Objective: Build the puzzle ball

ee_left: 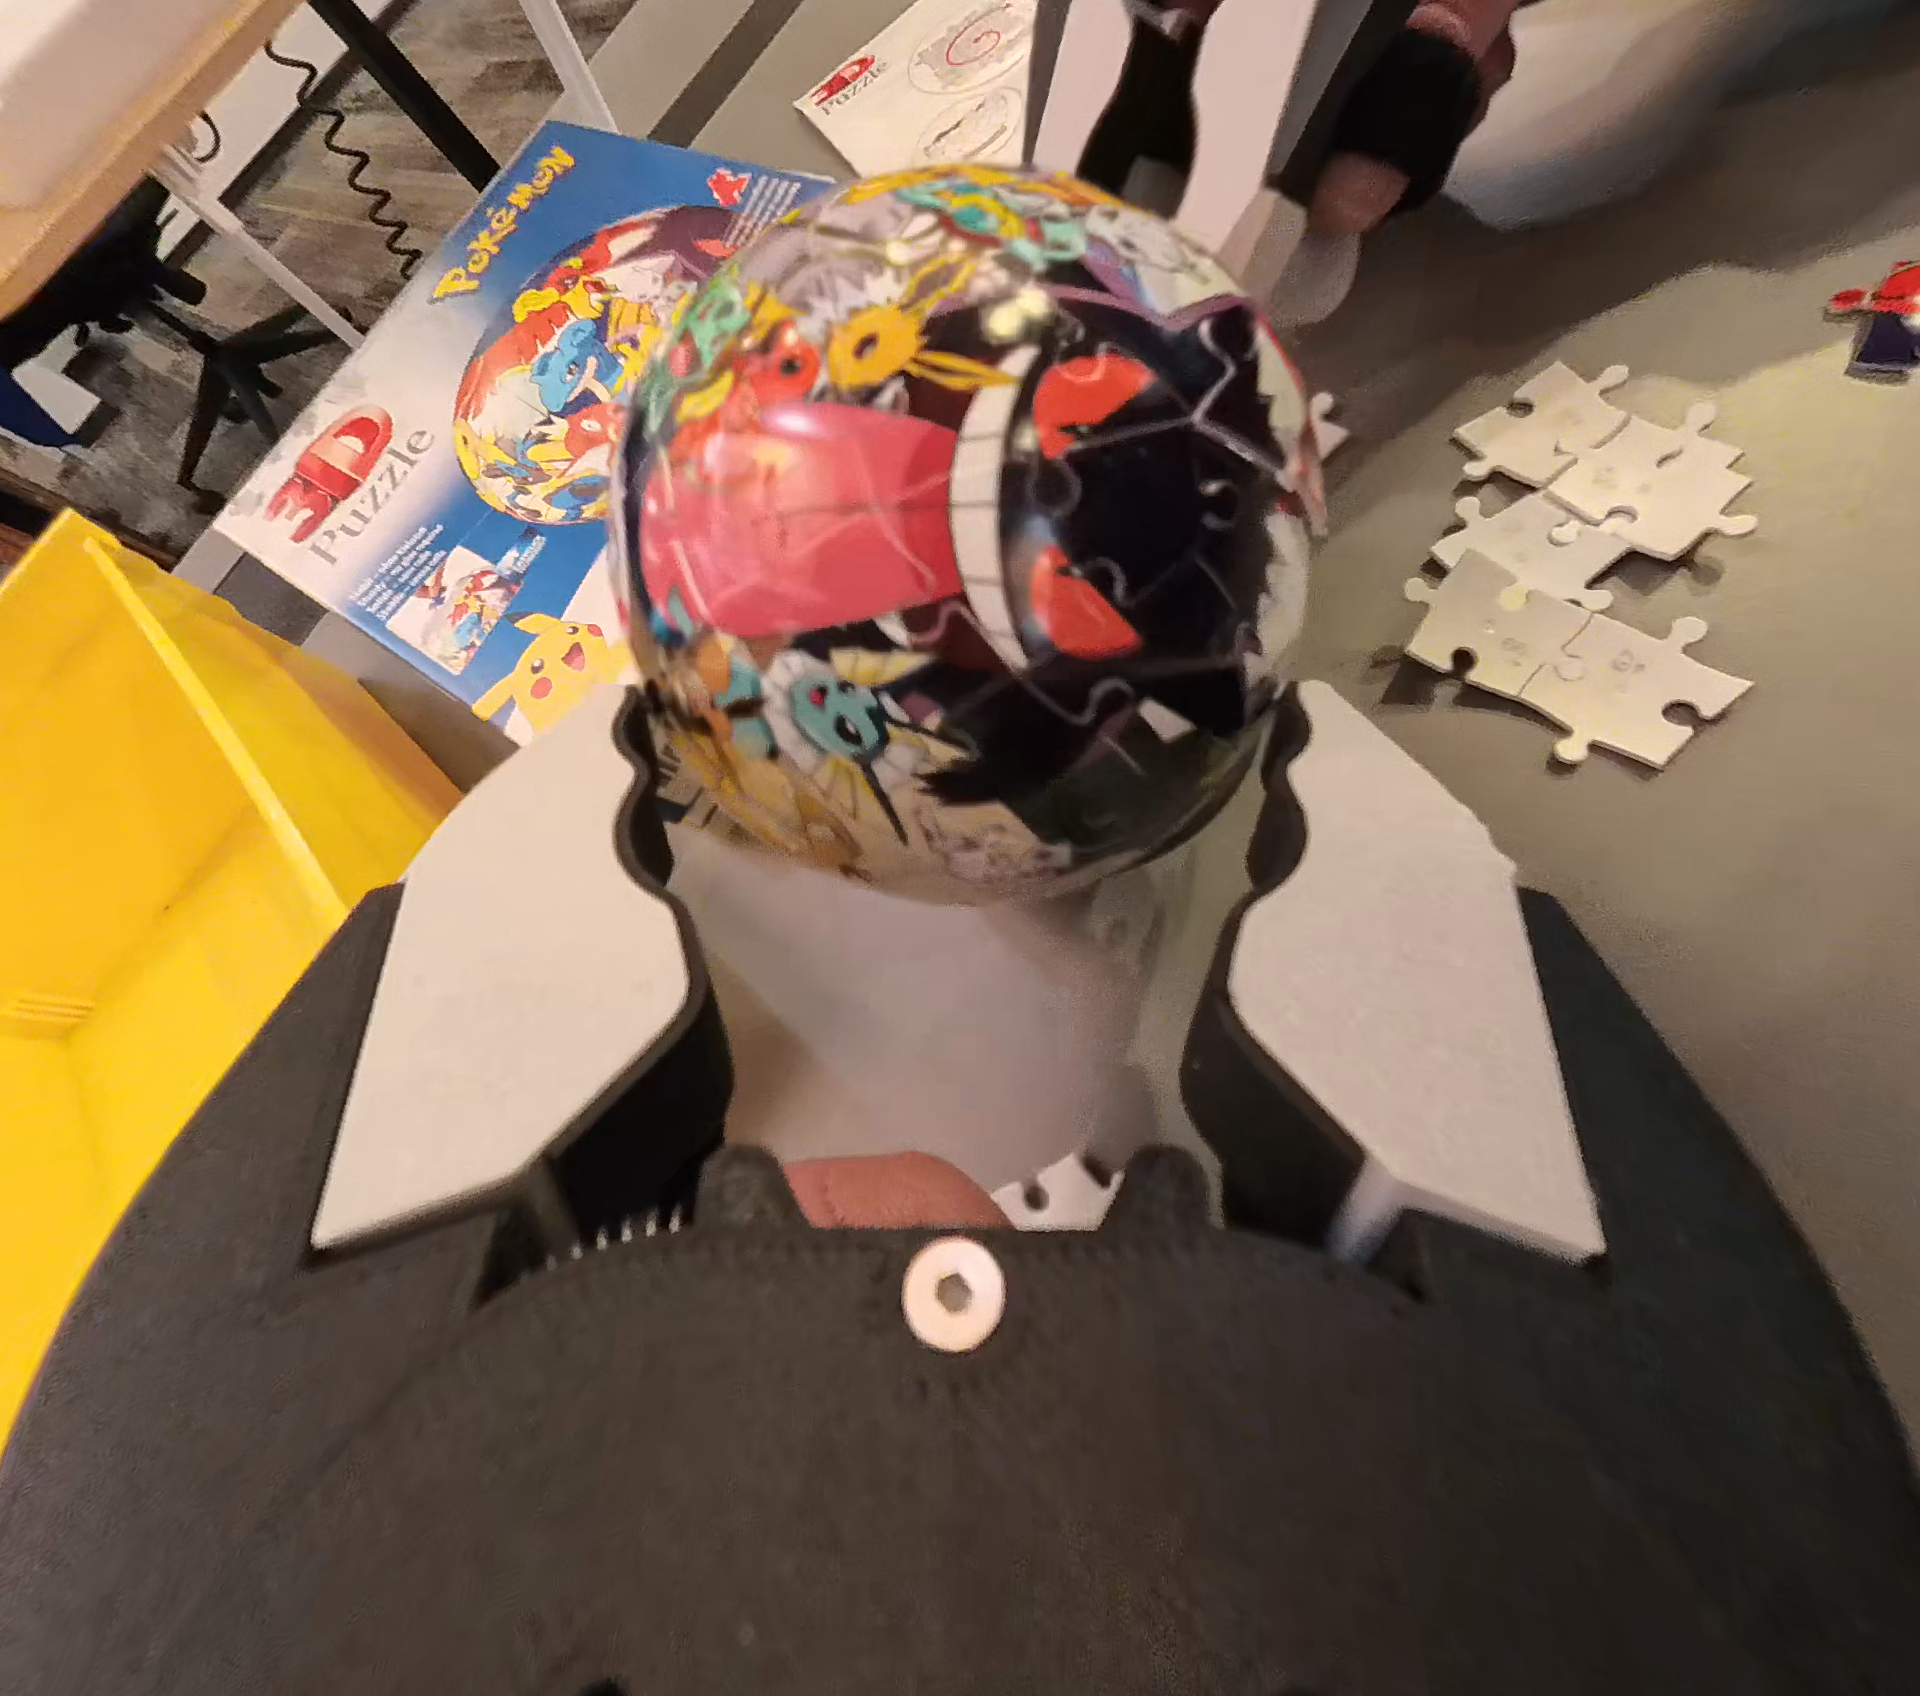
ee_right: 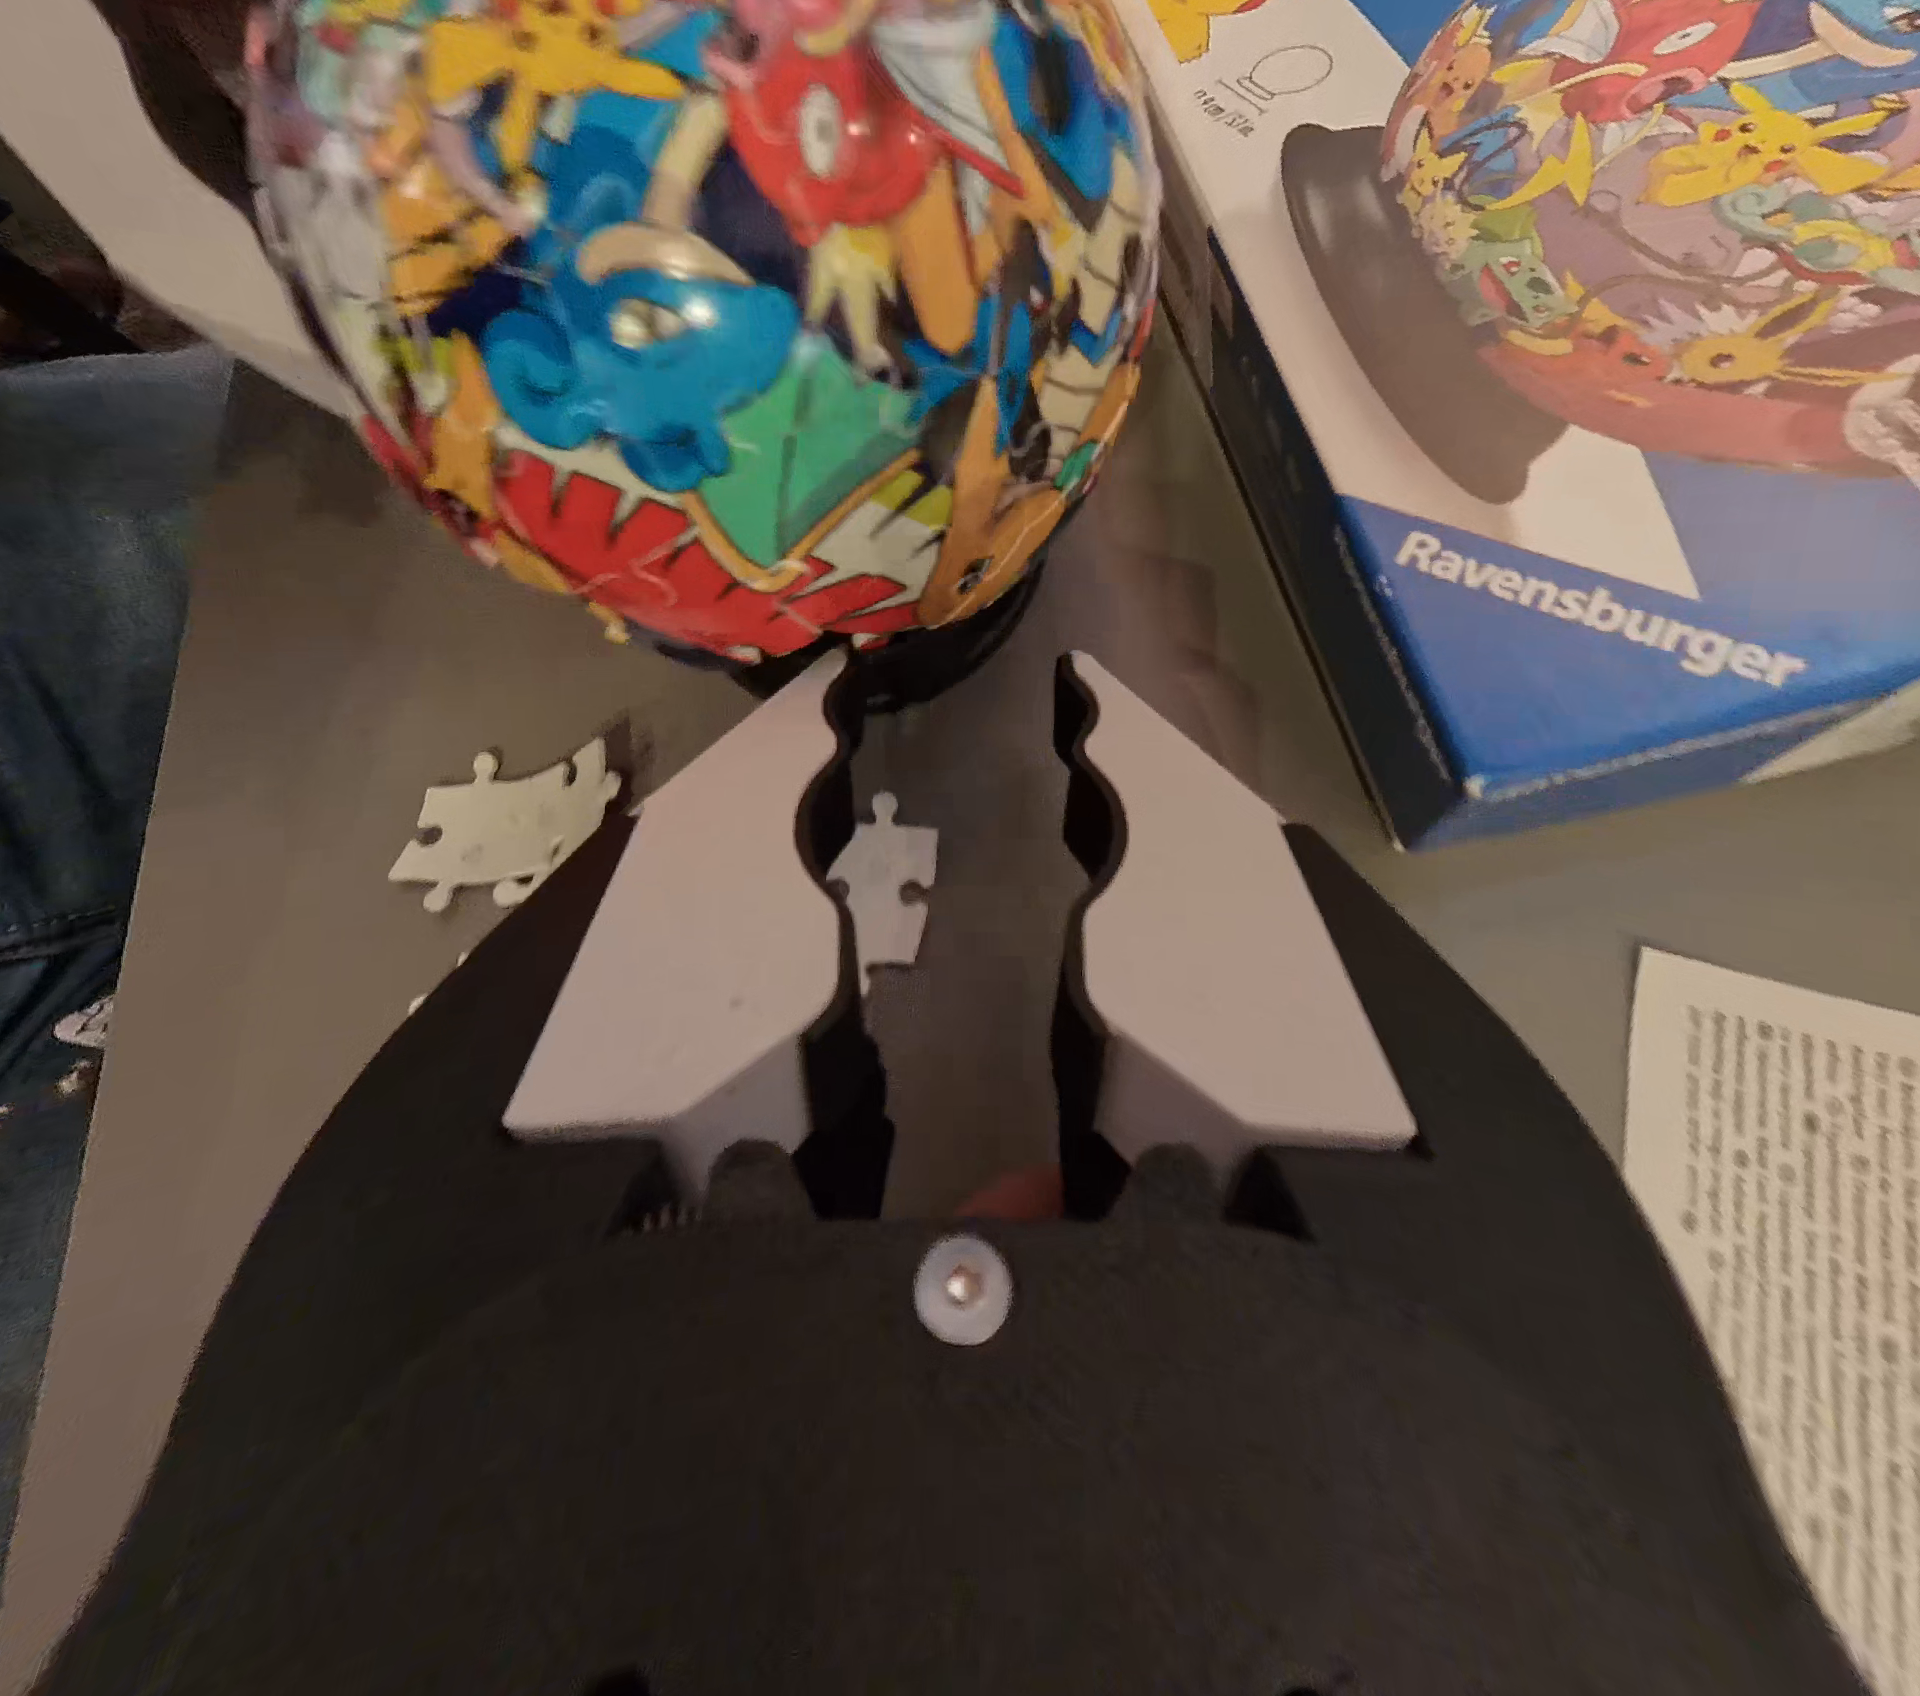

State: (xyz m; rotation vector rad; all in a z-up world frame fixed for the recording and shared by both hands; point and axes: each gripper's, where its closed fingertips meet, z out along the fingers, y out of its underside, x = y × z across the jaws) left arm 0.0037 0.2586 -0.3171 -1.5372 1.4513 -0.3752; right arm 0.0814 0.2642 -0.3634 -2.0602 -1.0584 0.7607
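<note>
The puzzle ball is a glossy sphere of interlocked curved pieces, printed with bright cartoon creatures on one side and a dark, red-eyed figure on the other. It sits between the 2 fingers of the left gripper, whose white, wedge-shaped fingers with wavy black inner edges are spread wide and clasp the ball's lower flanks. In the right wrist view a round black stand shows just under the ball, touching it.

The right gripper points at the base of the ball, its fingertips just beside the stand; its jaws stand apart with a narrow gap and hold nothing. A flat white puzzle piece lies on the grey table below that gap.

Beside the ball lies the blue cardboard box, glossy and rectangular. Beyond the box from the ball is a yellow plastic bin. On the ball's other side, several joined pieces lie face down, matte pale grey with knobbed edges. A printed paper sheet rests flat near the box.
</note>
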